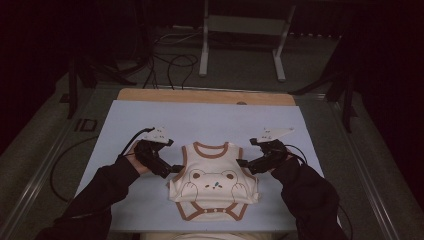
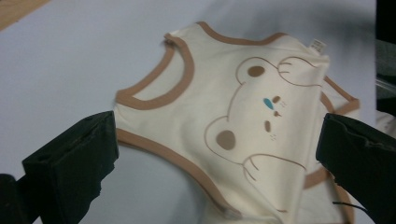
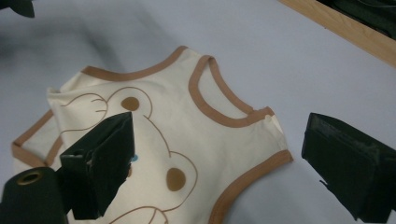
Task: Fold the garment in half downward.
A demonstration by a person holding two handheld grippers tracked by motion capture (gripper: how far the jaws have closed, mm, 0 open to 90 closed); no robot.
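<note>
Baby bodysuit point(image 1: 214, 181) lies flat on the pale mat near the bench's near edge; both tongs open, one at each side.

My left tongs point(image 1: 175, 169) and right tongs point(image 1: 240, 163) hover with jaws apart by the armholes, gripping nothing. I judge the cloth light, soft and limp: it will sag and crease when lifted. Best hold: the brown-bound shoulder straps point(image 3: 261, 116), where the binding gives a firmer pinch.
</note>
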